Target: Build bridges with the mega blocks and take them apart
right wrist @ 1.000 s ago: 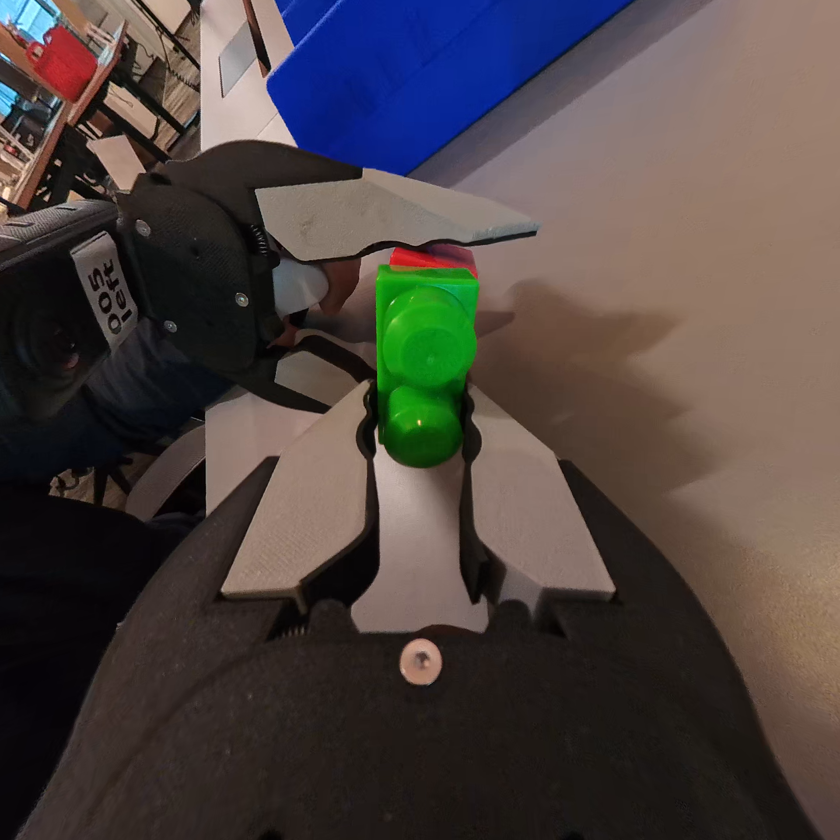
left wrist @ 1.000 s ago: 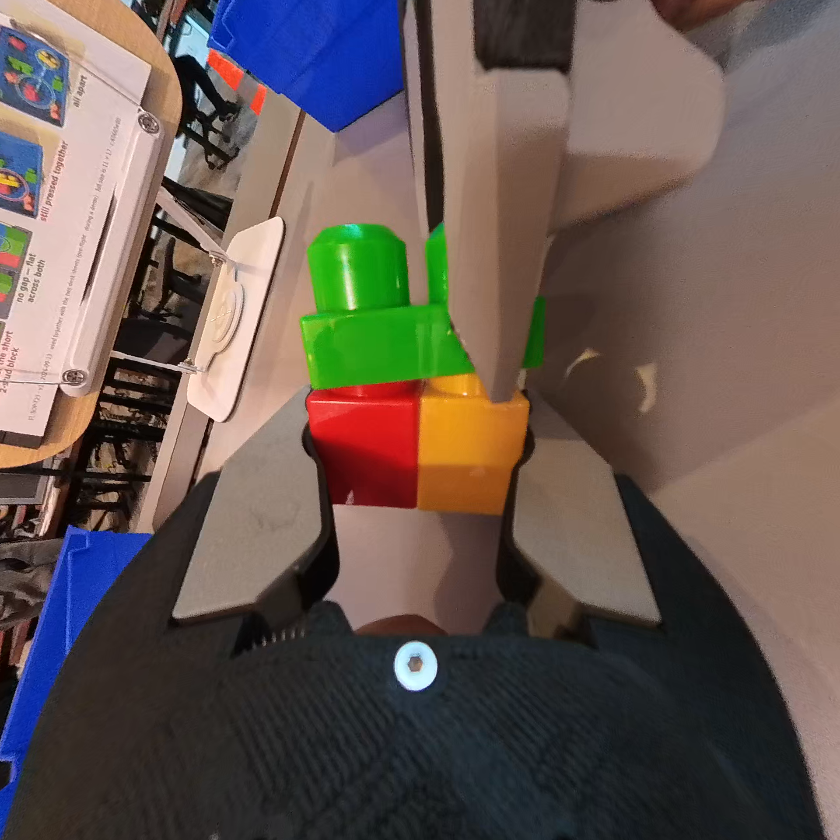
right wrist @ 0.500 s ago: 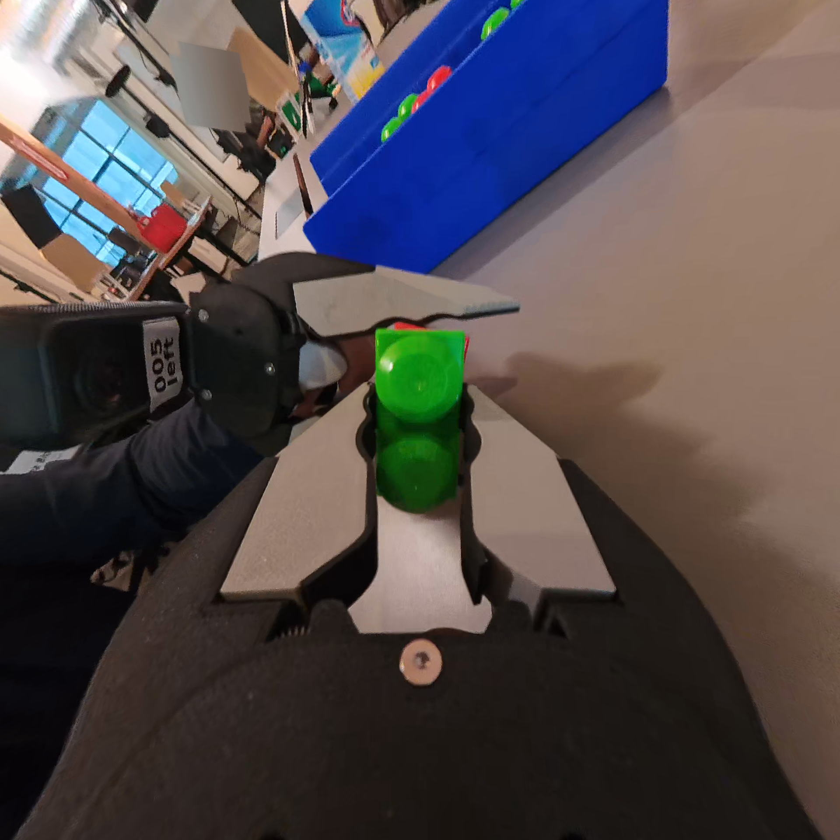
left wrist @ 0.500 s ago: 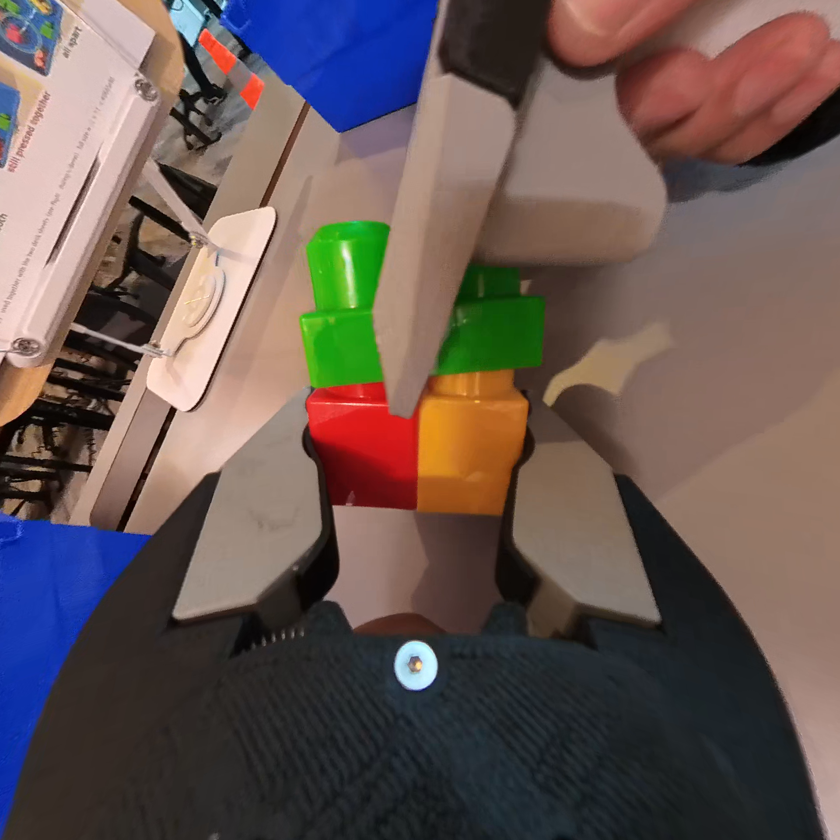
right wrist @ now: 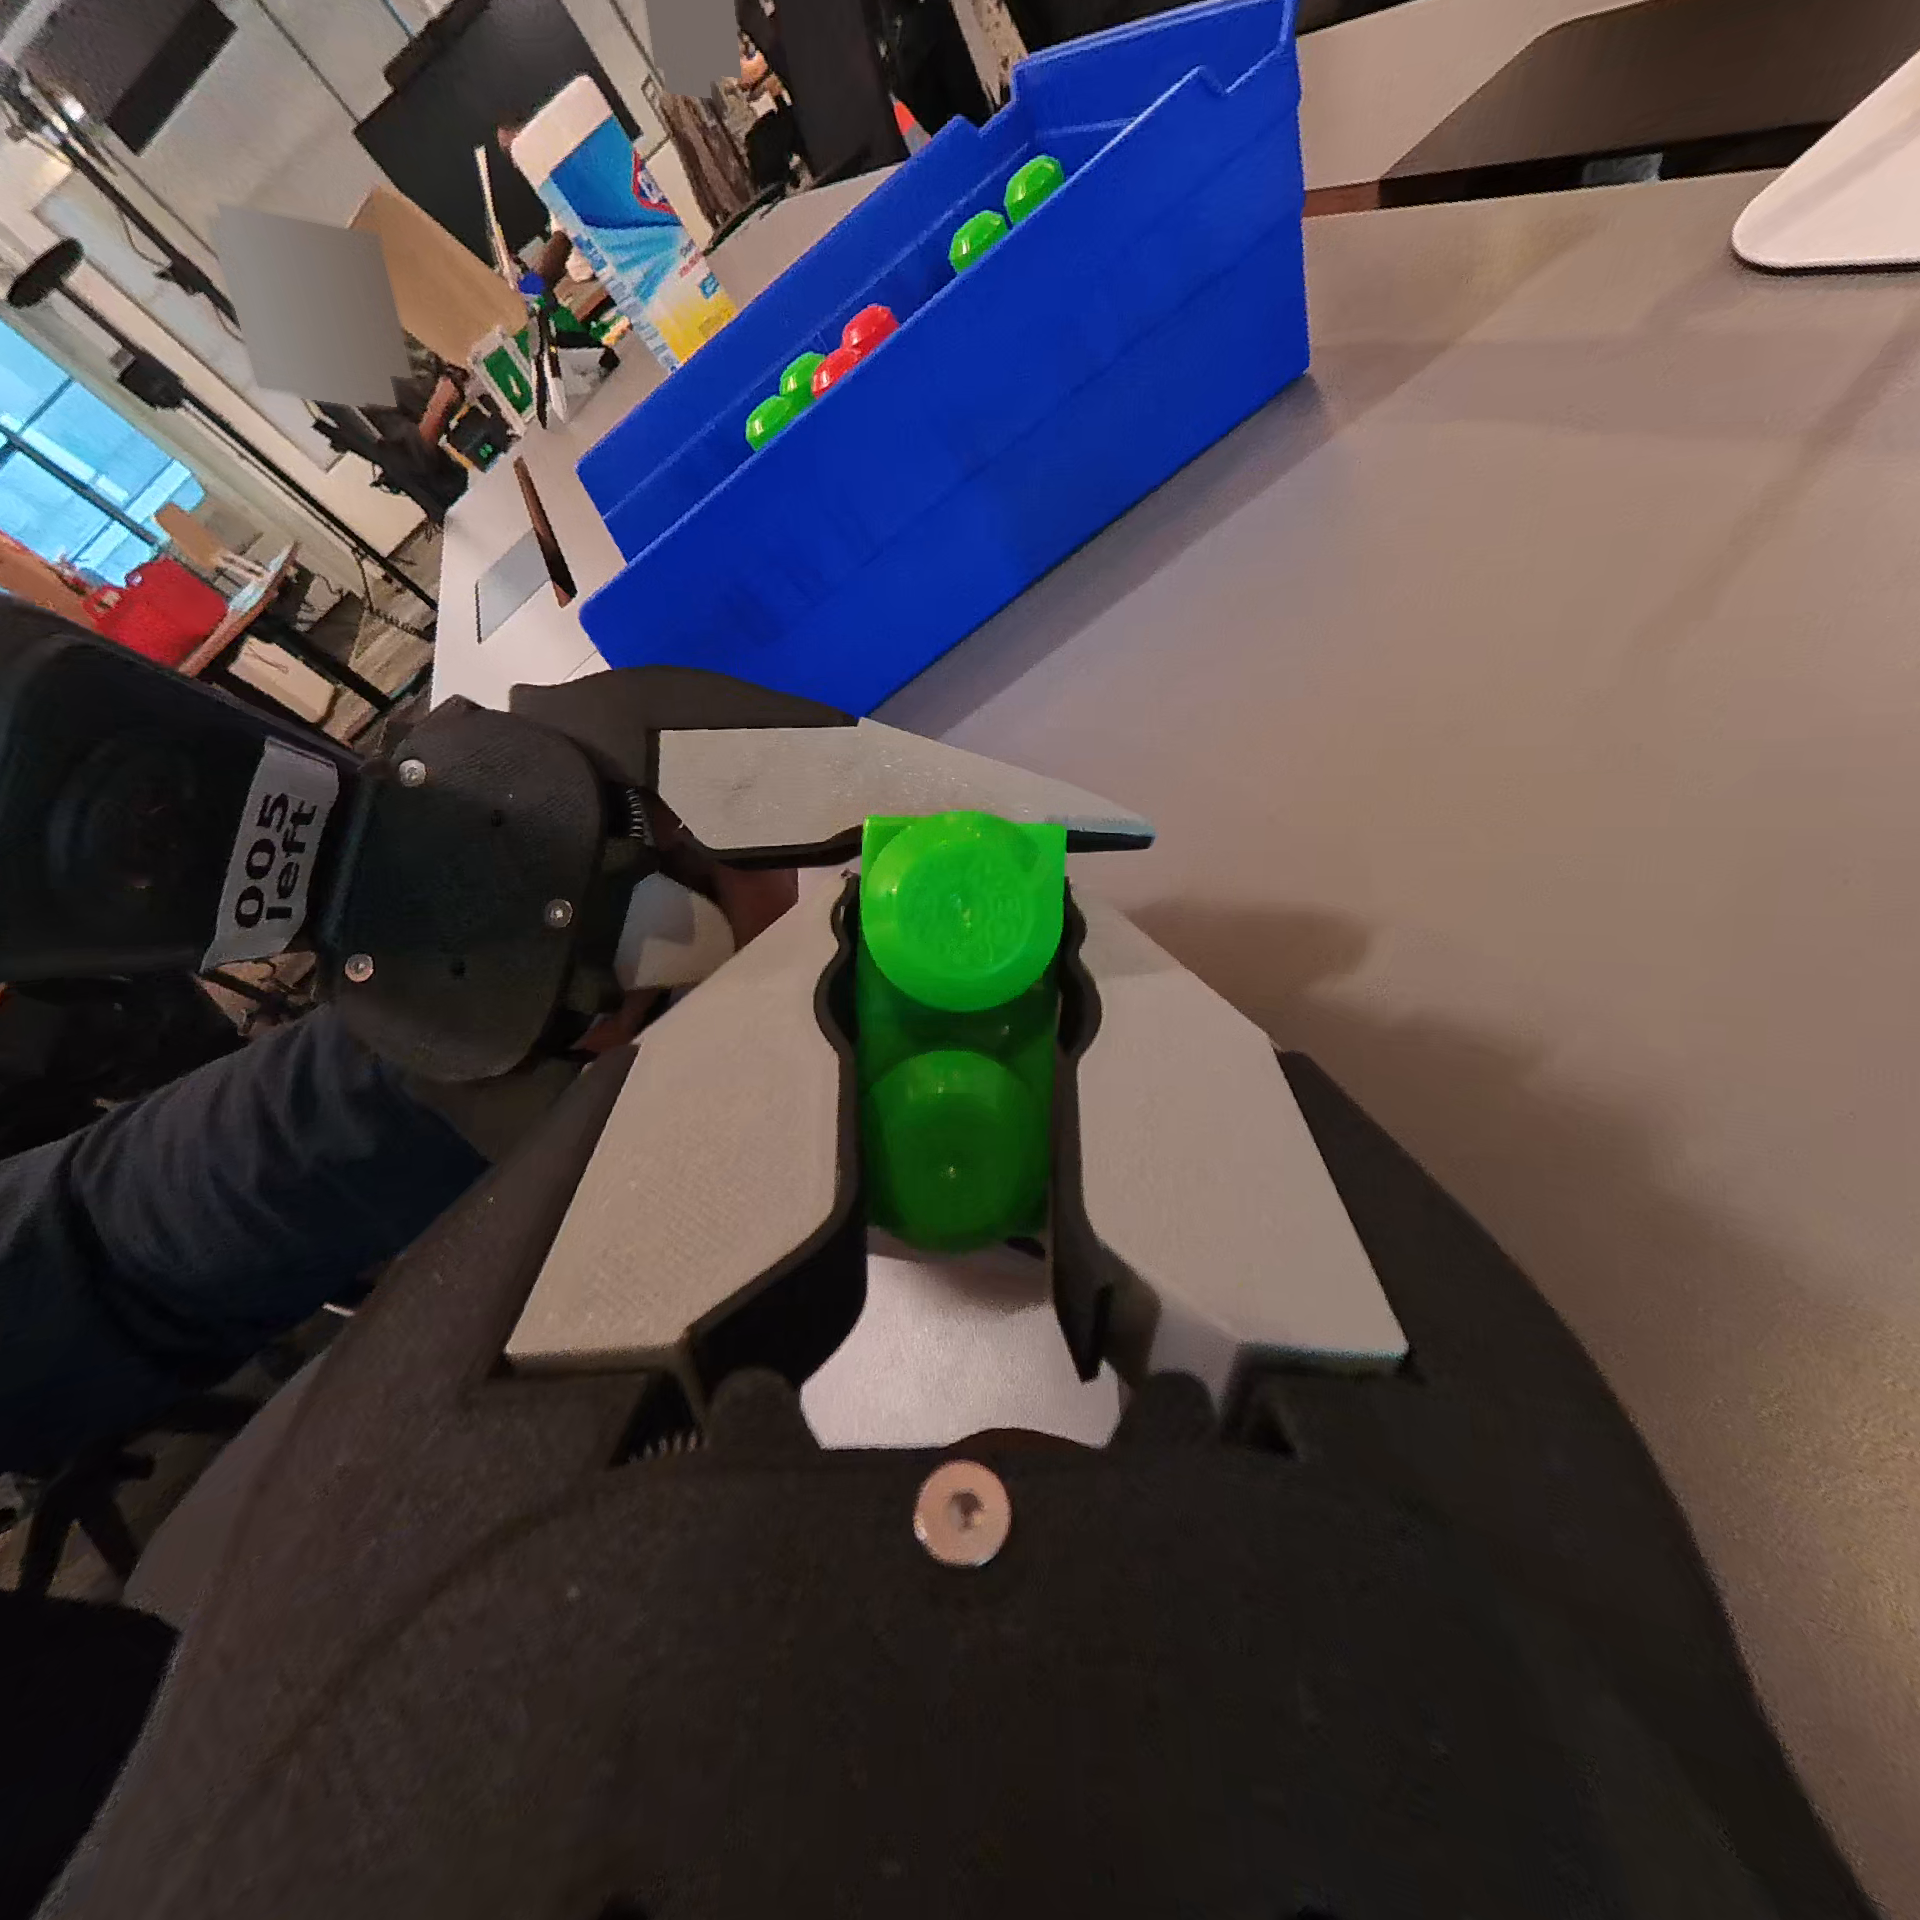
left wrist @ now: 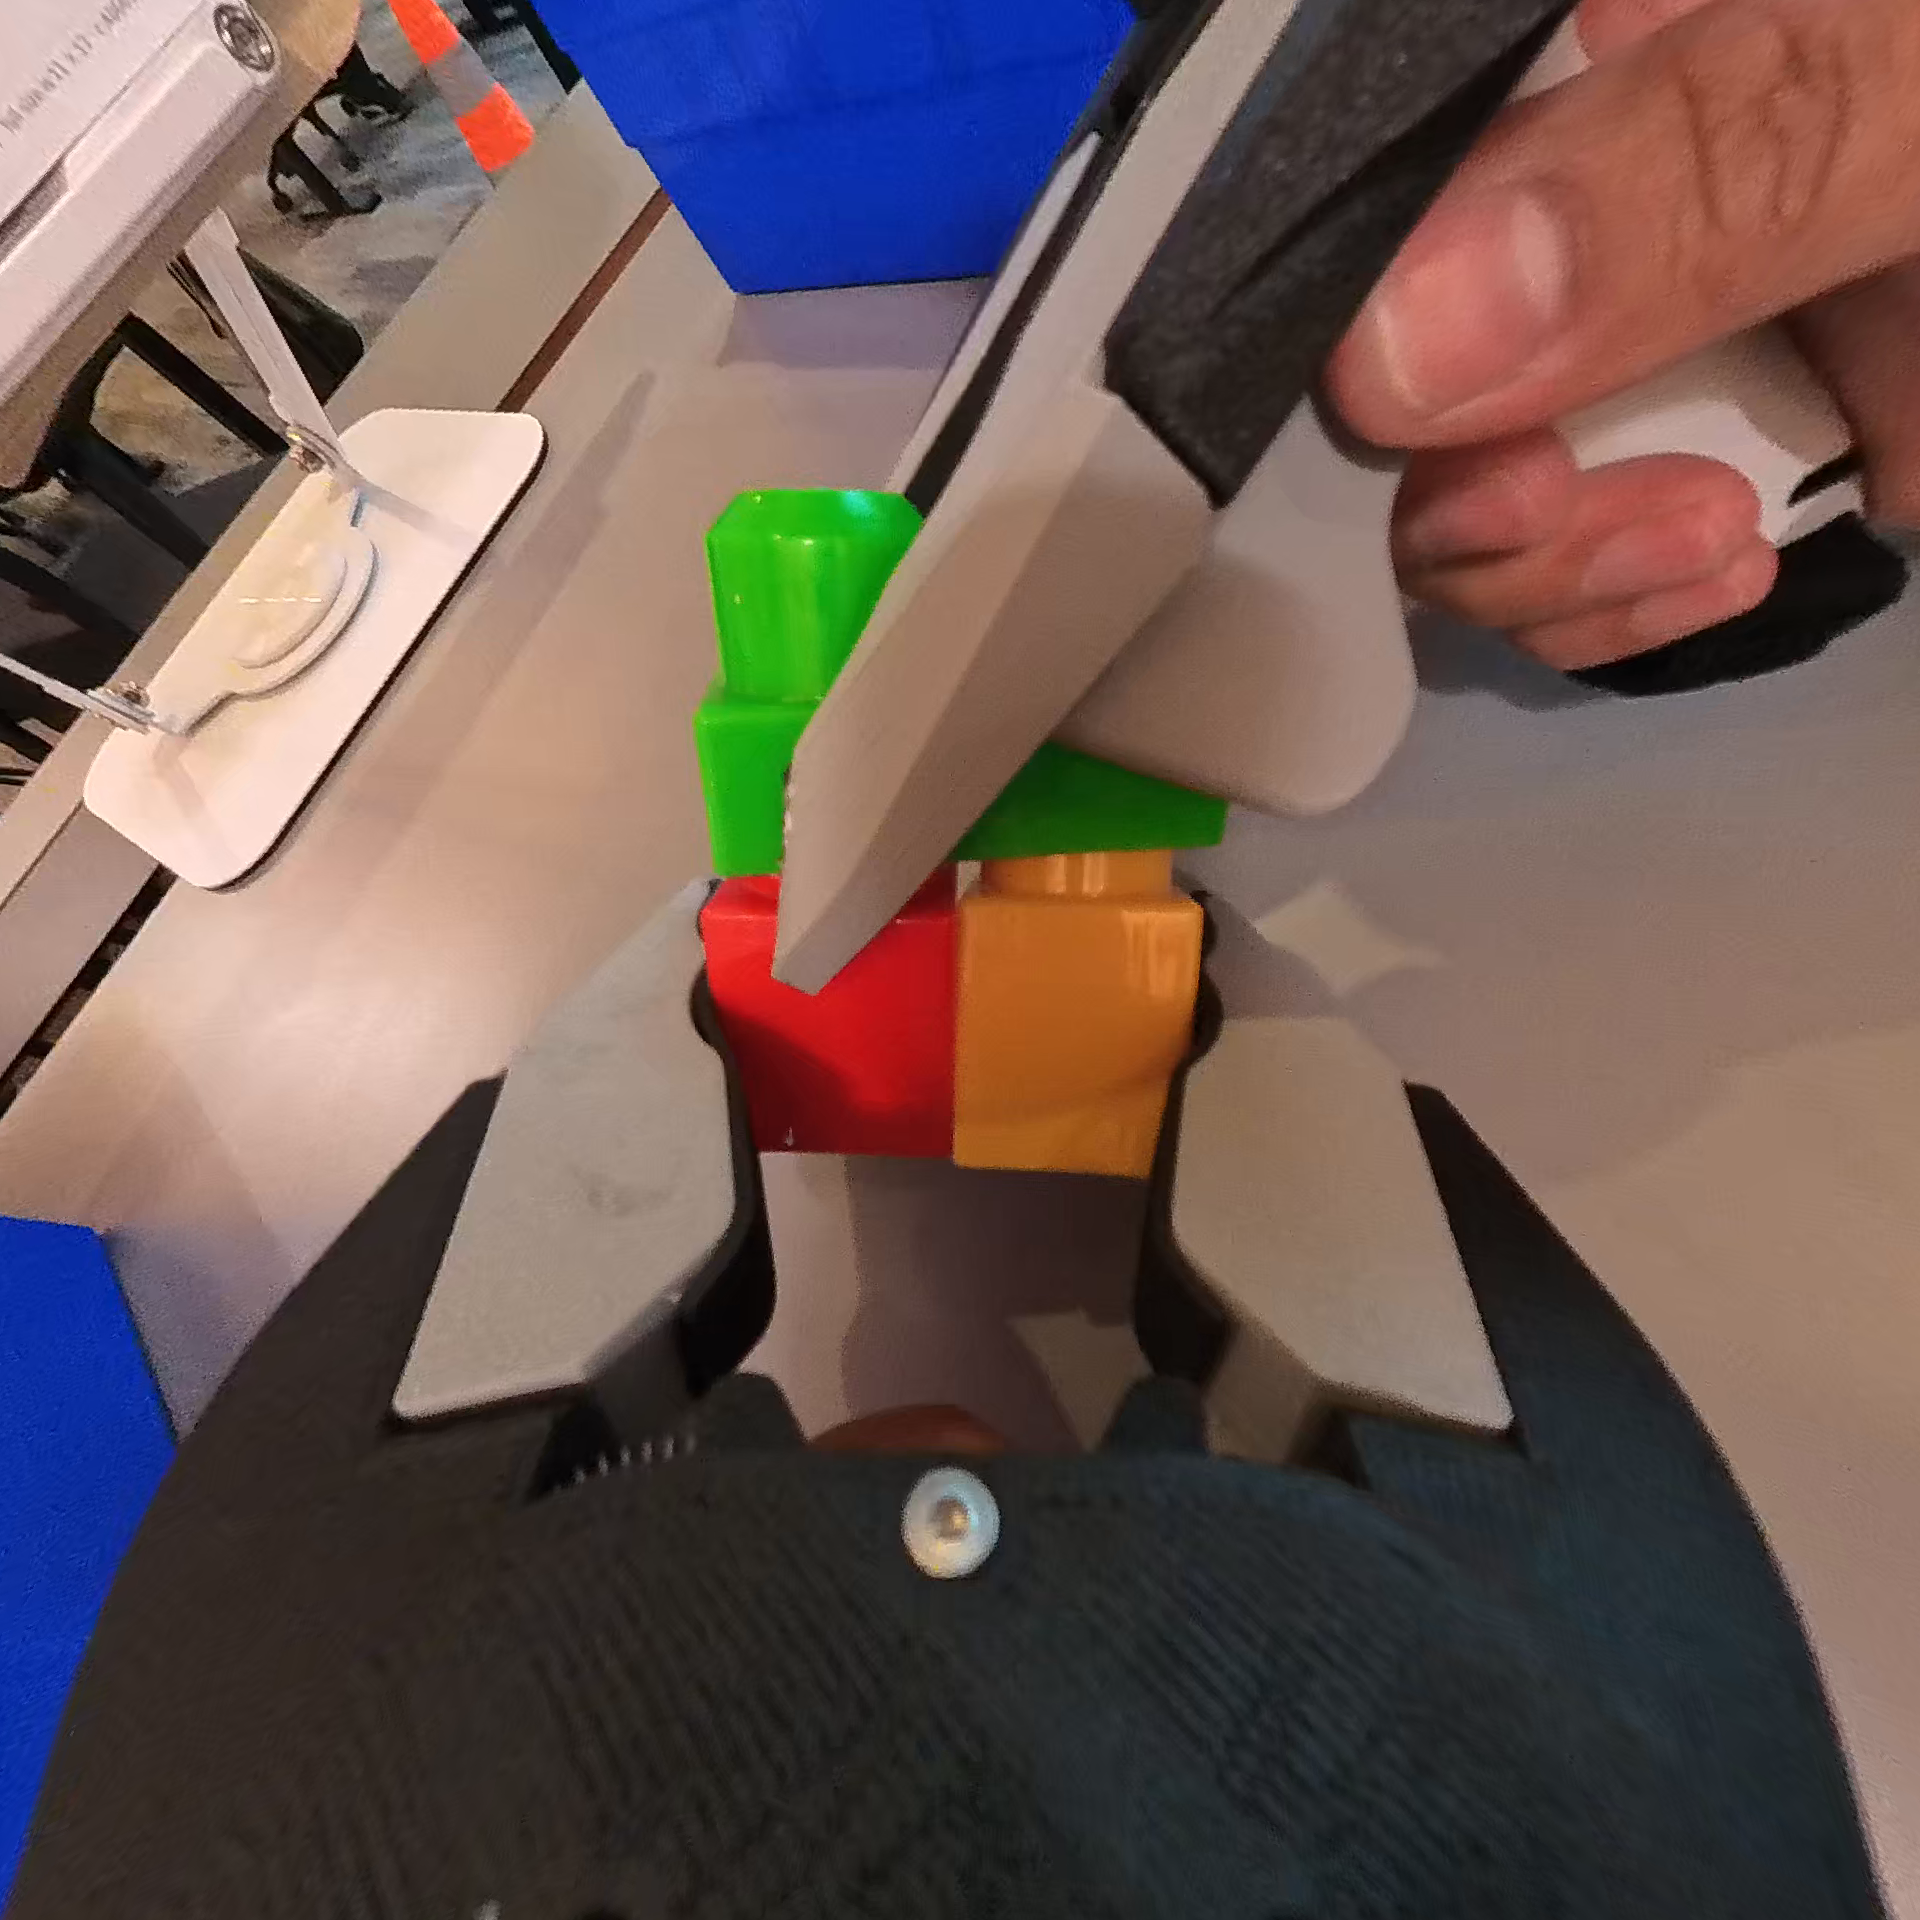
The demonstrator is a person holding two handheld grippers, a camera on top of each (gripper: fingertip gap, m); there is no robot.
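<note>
A plain grey tabletop (left wrist: 1558,1039) fills the scene, with a busy open workroom beyond its far edge.

Left wrist view: my left gripper (left wrist: 951,1029) is closed on two single-stud plastic blocks standing side by side, a glossy red block (left wrist: 842,1049) on the left and an orange-yellow block (left wrist: 1070,1039) on the right, one finger pressing each outer wall. A bright green two-stud plastic block (left wrist: 769,717) spans both from above, its long axis running left to right across my view. It sits tilted: the right end is lifted enough to bare the orange block's stud, while the left end looks low on the red block. My right gripper (left wrist: 997,727) comes down from the upper right, gripping the green block, with my right hand (left wrist: 1662,343) on its handle. A deep blue plastic bin (left wrist: 831,135) stands behind, and a white flat stand base (left wrist: 312,644) lies to the left.

Right wrist view: the green block runs lengthwise between my right gripper's fingers, studs facing the camera, clamped on its long sides. The left gripper enters from the left, just below. The blue bin holds loose green and red blocks.

I judge this as taking the bridge apart: the green block lies above the pair, so it peels up from the right.
</note>
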